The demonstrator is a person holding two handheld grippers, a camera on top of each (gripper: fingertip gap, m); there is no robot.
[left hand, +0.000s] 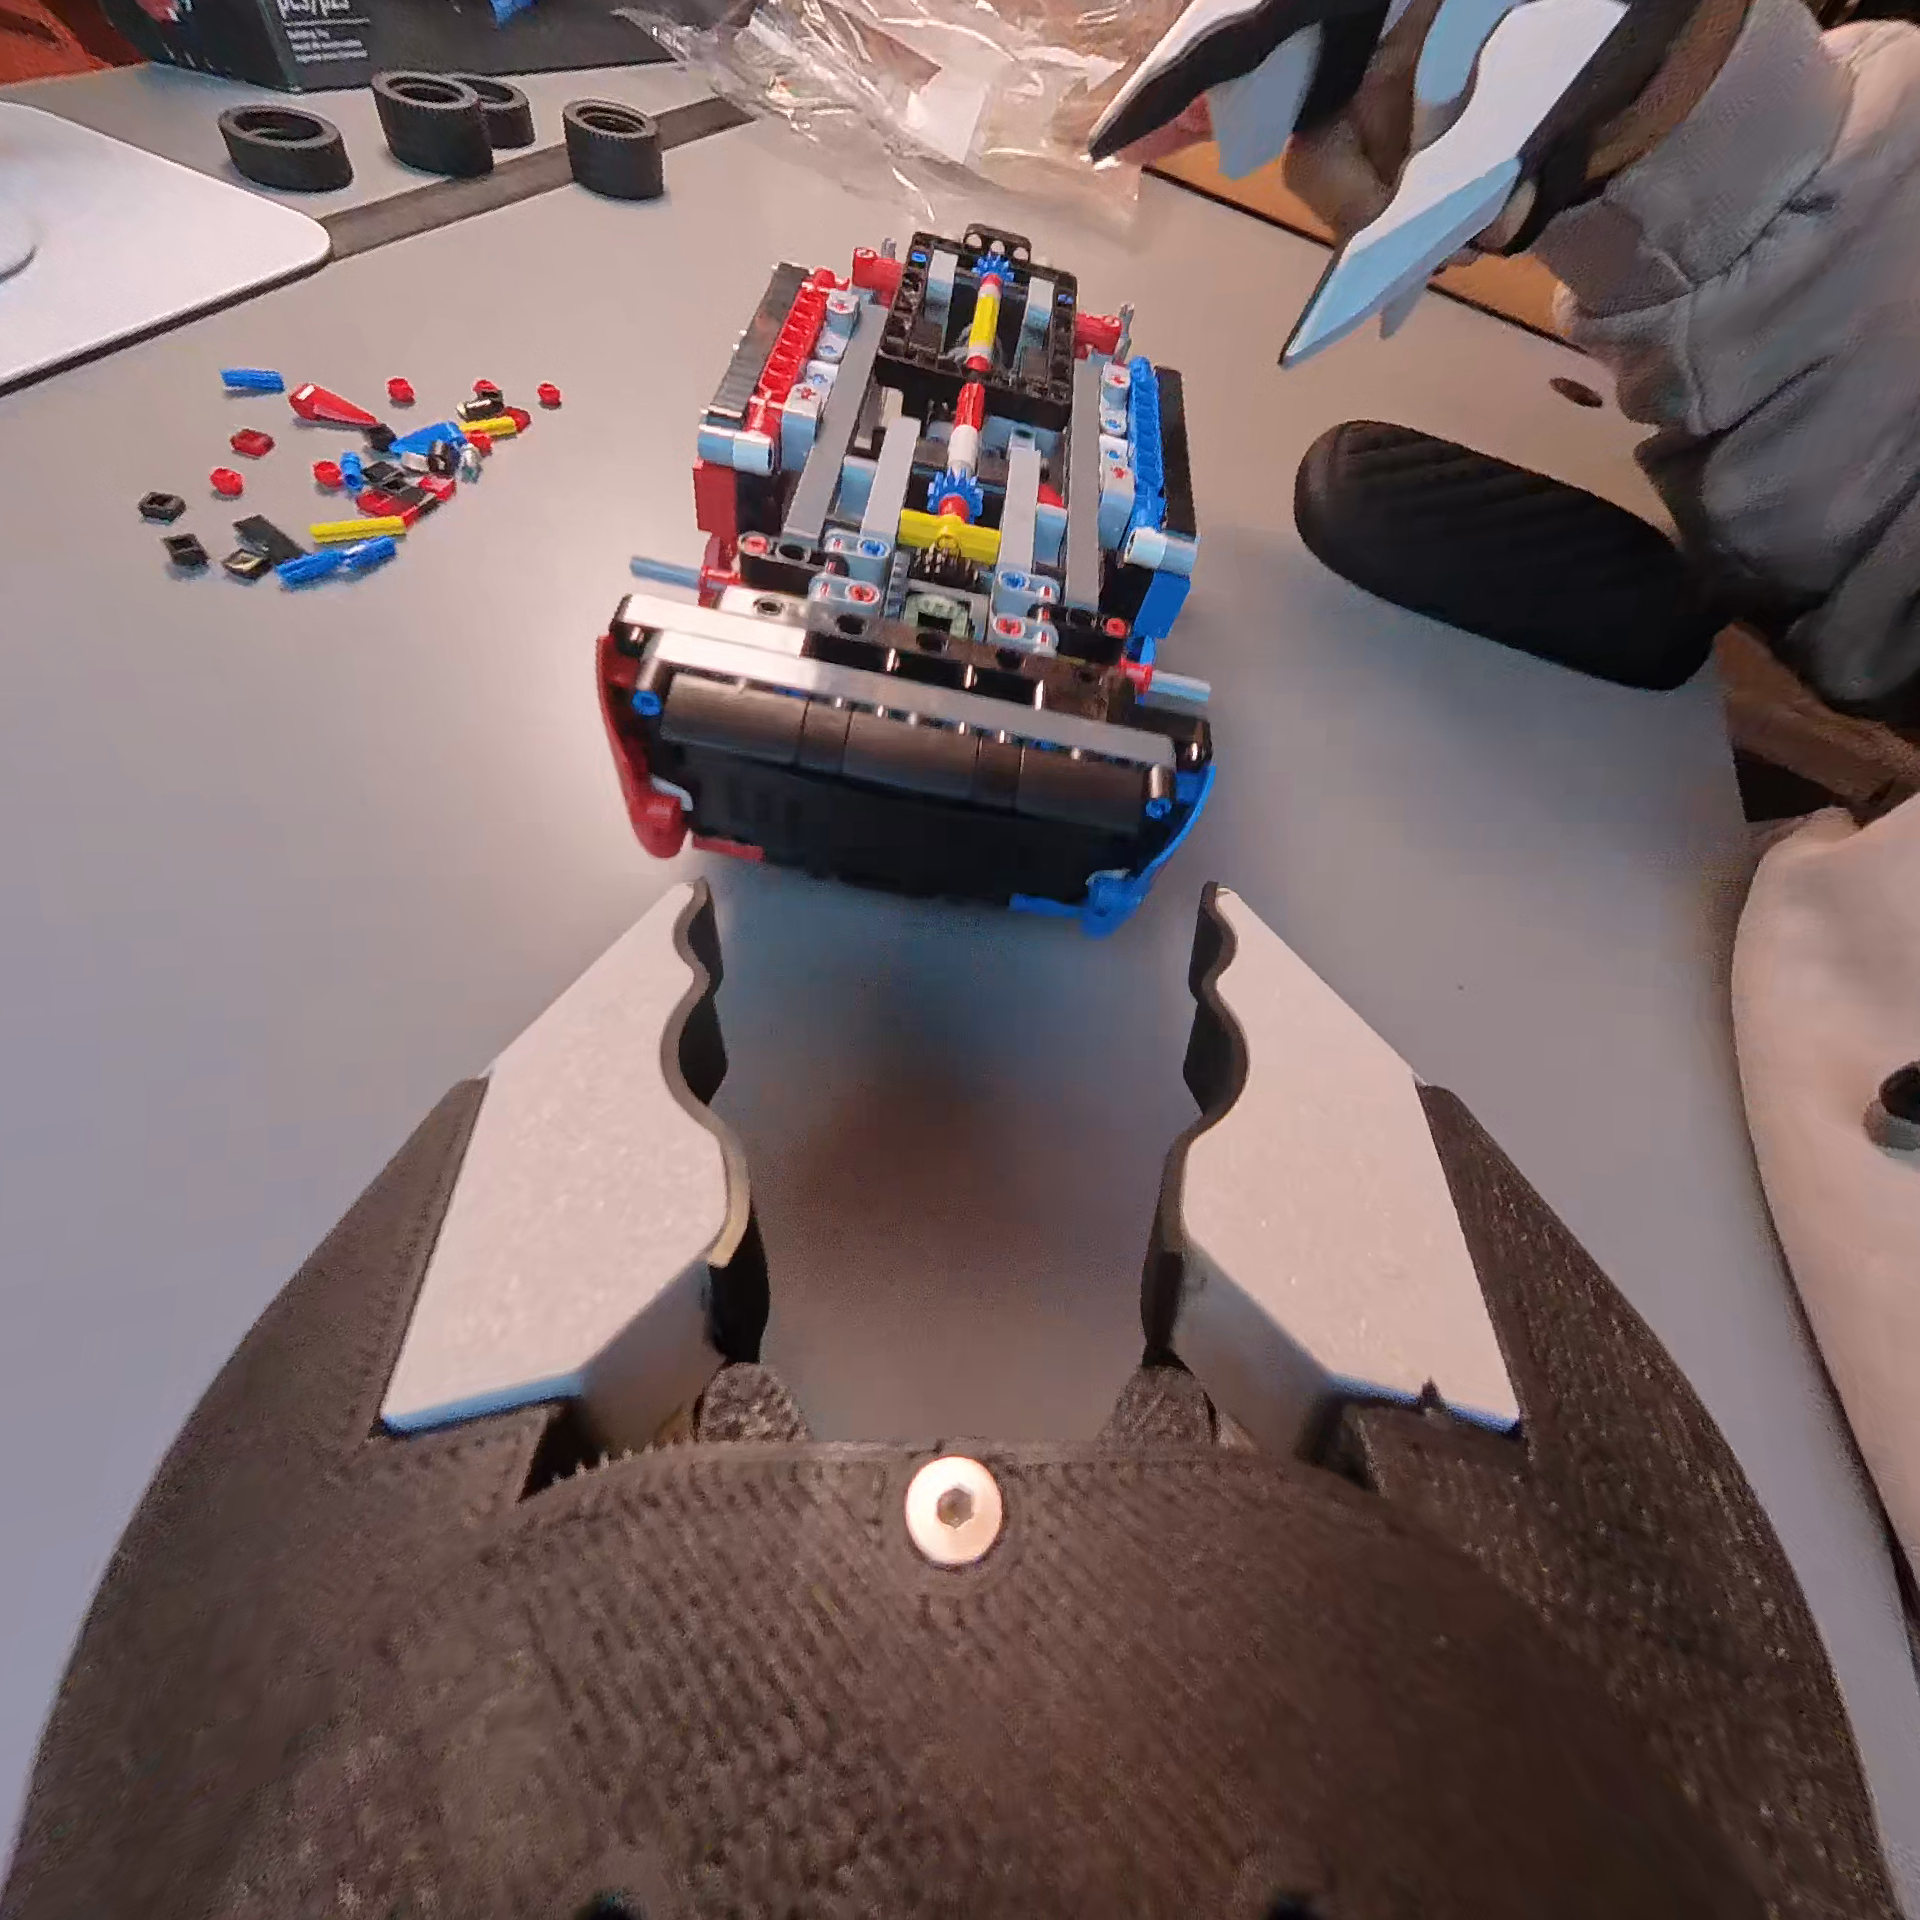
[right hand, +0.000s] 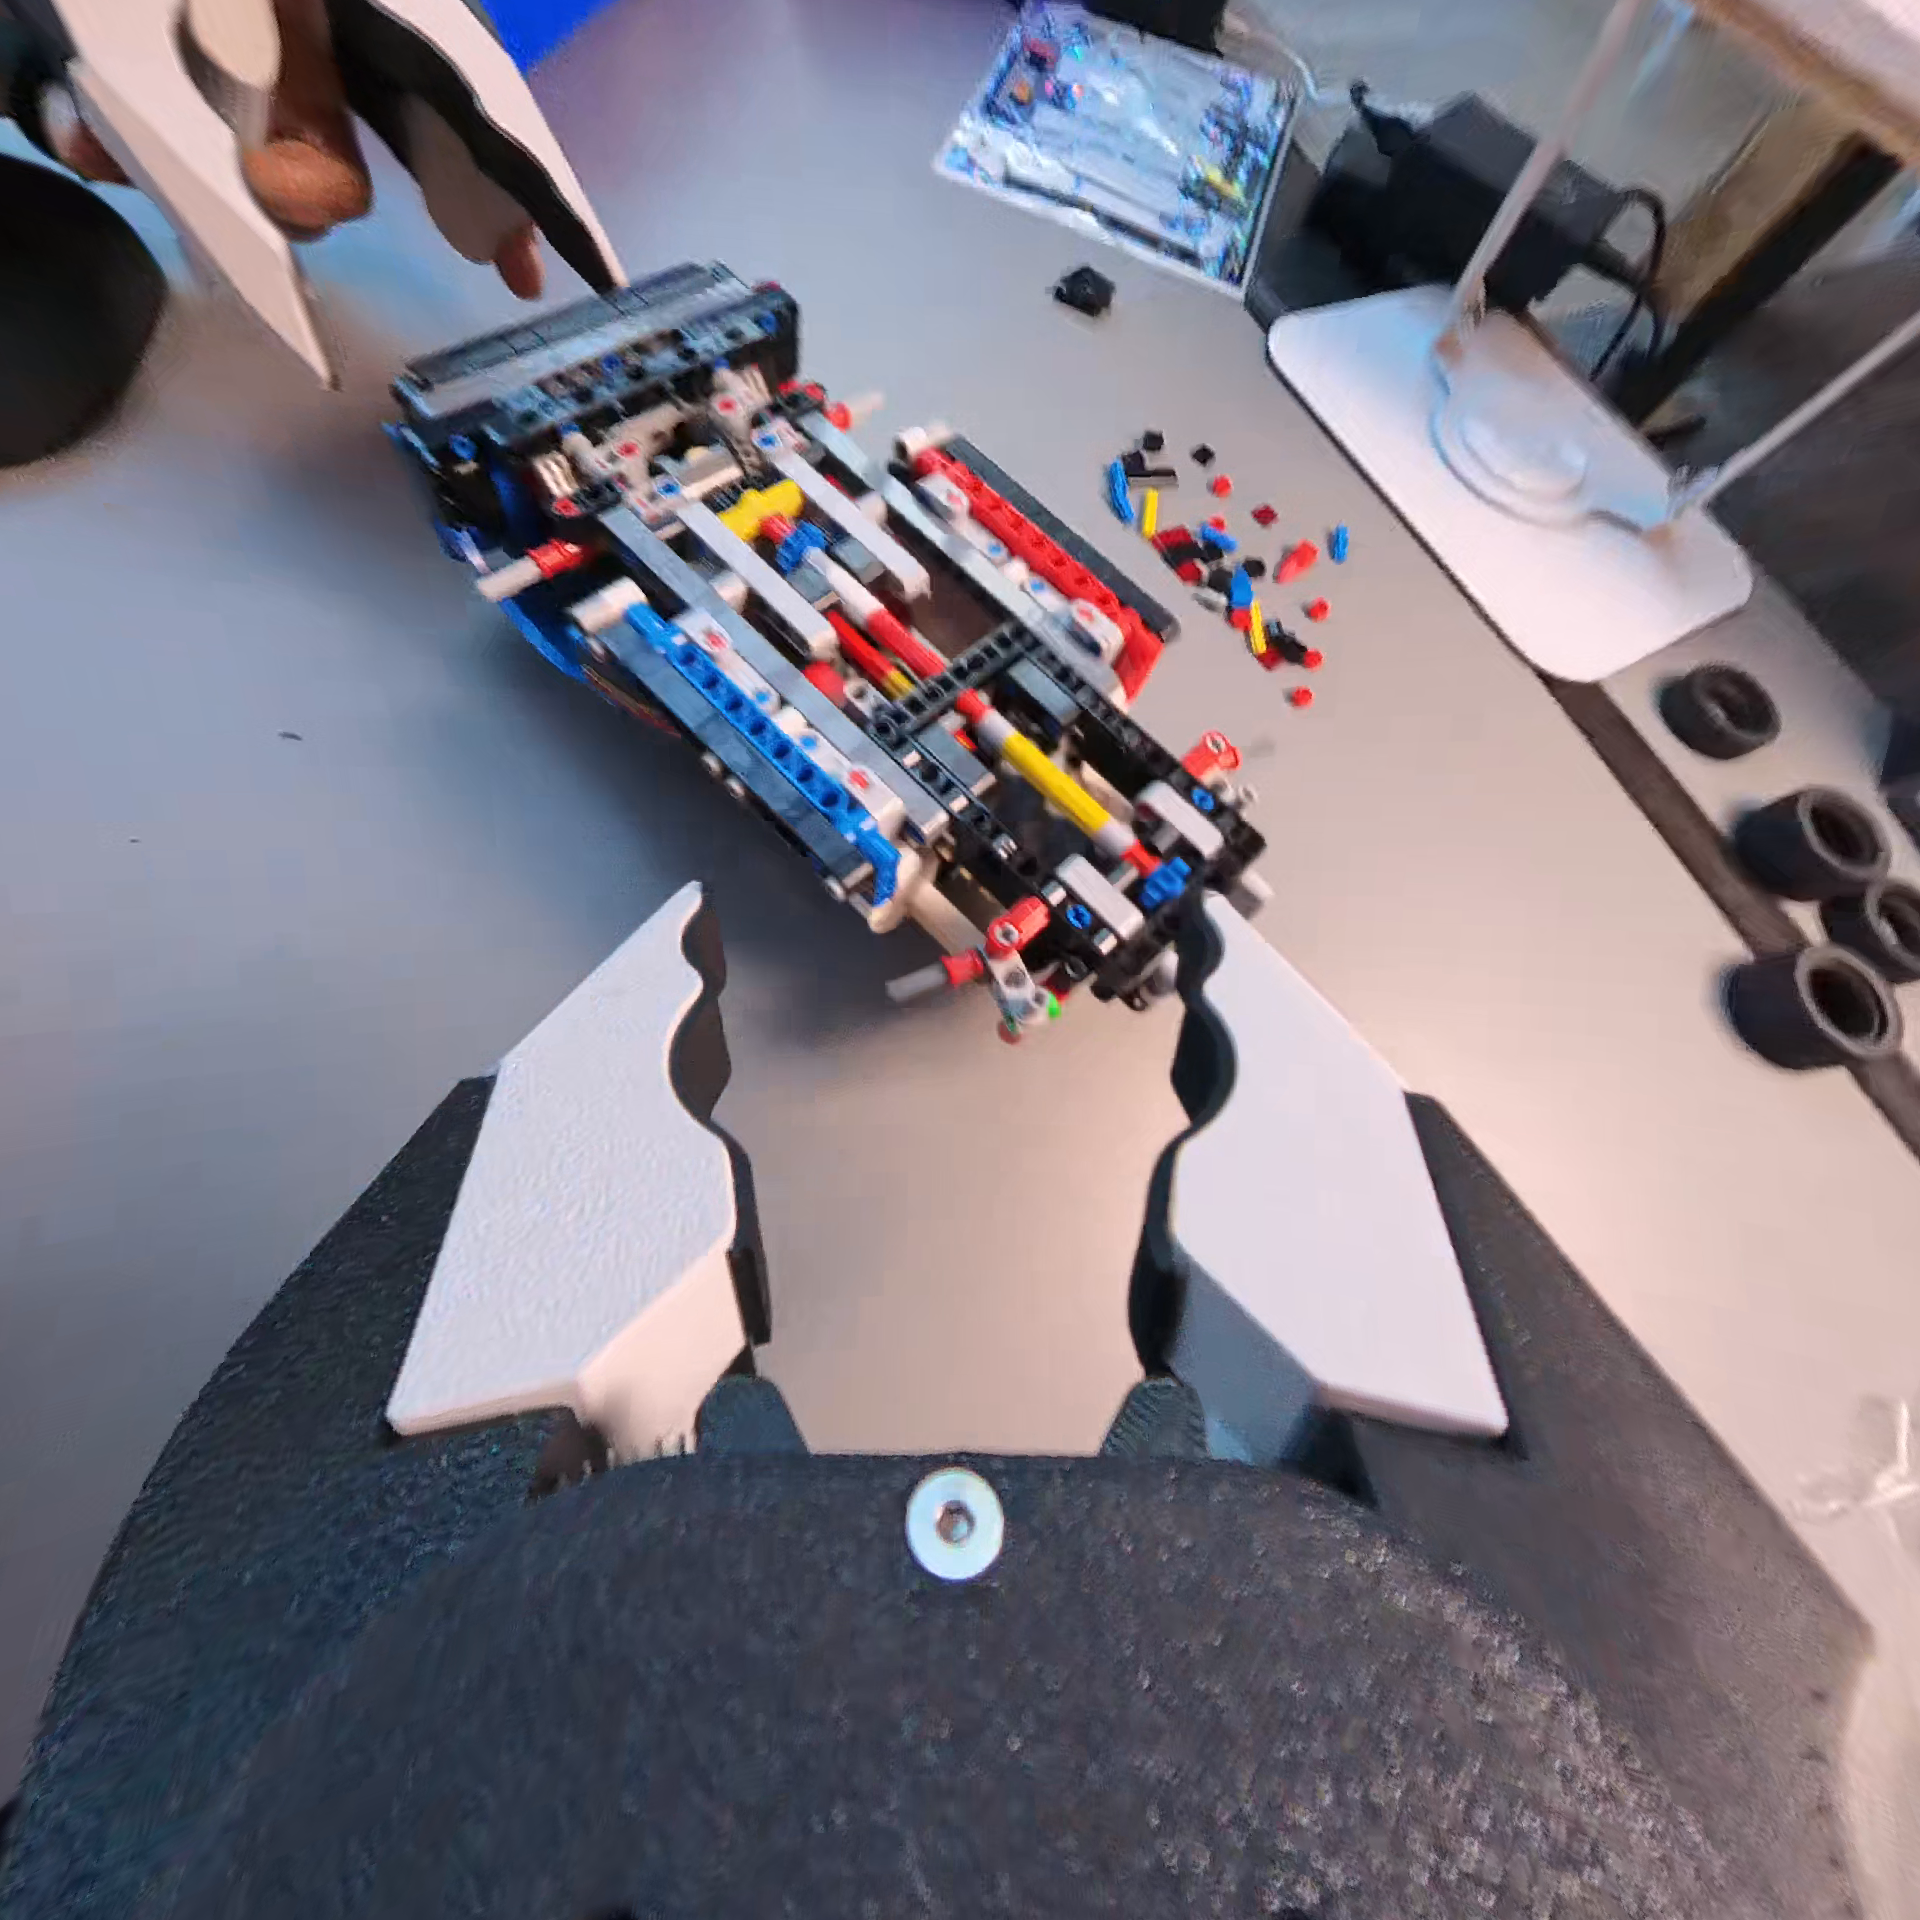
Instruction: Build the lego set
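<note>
Both tongs stand spread wide with nothing between their fingers. Left gripper (left hand: 951, 904) sits low over the grey table (left hand: 312, 831), its fingertips just short of the dark bumper end of the lego car chassis (left hand: 925, 582), not touching it. Right gripper (right hand: 951, 904) faces the opposite end of the same chassis (right hand: 810, 644); its right-hand fingertip overlaps the black frame corner in the right wrist view, though contact cannot be confirmed. In that same view the left gripper appears farther off at top left, held by a hand (right hand: 312, 145), with one finger tip at the chassis's far bumper.

Chassis lies flat on the table, underside frame showing: grey beams lengthwise, a yellow and red axle down the centre, a red beam along one side, a blue beam along the other.

Loose small parts (left hand: 343, 468) in red, blue, yellow and black lie scattered near the red side, apart from the chassis. Four black tyres (left hand: 447, 125) stand beyond them along a dark strip. A white lamp base (right hand: 1507, 488) sits near the parts. Crumpled clear plastic bags (left hand: 883, 94) lie past the chassis.
</note>
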